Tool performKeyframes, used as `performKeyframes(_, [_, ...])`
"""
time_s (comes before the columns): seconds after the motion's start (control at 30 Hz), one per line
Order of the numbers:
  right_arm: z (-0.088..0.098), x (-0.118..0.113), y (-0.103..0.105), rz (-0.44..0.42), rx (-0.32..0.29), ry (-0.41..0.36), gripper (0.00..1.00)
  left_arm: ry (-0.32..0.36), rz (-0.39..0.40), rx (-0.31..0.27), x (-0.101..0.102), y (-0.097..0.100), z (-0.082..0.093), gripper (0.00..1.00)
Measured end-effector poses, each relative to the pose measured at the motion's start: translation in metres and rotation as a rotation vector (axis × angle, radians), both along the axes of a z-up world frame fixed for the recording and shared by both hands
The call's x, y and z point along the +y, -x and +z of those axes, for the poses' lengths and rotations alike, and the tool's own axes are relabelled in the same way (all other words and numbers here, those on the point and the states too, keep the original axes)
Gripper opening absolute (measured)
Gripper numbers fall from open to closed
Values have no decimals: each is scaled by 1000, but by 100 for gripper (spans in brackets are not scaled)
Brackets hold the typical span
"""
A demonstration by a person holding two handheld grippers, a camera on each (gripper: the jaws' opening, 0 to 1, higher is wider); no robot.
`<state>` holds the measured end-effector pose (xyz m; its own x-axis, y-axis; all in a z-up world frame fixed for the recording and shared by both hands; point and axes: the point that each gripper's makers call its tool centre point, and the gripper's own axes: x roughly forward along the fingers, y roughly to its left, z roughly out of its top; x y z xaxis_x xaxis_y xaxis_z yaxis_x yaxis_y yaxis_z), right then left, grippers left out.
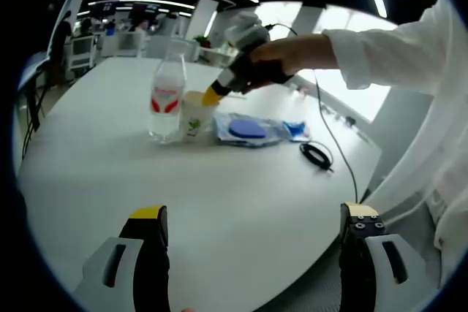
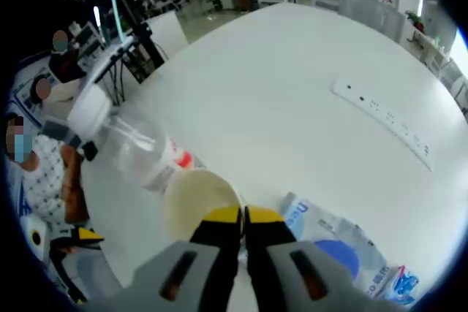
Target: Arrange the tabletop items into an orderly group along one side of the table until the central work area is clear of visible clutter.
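A pale paper cup (image 1: 195,115) stands on the white table (image 1: 110,173) right beside a clear water bottle (image 1: 167,96) with a red label. My right gripper (image 1: 210,95), held by a person's hand, meets the cup's rim with its yellow tips. In the right gripper view the right gripper (image 2: 242,215) has its jaws pressed together at the near rim of the cup (image 2: 197,193), and the bottle (image 2: 139,150) touches the cup's far side. My left gripper (image 1: 252,218) hovers wide open over the table's near part, holding nothing.
A clear plastic bag (image 1: 247,129) with a blue disc lies right of the cup, then a small blue packet (image 1: 296,131) and a coiled black cable (image 1: 316,156). A white power strip (image 2: 384,118) lies farther out. People sit past the table's edge (image 2: 44,158).
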<state>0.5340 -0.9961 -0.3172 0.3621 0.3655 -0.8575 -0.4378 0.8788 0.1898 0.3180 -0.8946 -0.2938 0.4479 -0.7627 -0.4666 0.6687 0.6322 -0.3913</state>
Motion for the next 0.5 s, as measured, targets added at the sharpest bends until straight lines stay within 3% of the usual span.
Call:
performKeyframes(0.33, [-2,-2,3,6,-15,17,0,4,9,6,2,-1,-1,95])
performKeyframes(0.5, [-3,0,5,2,-15,16,5,11,10,9,1,-1,0,95])
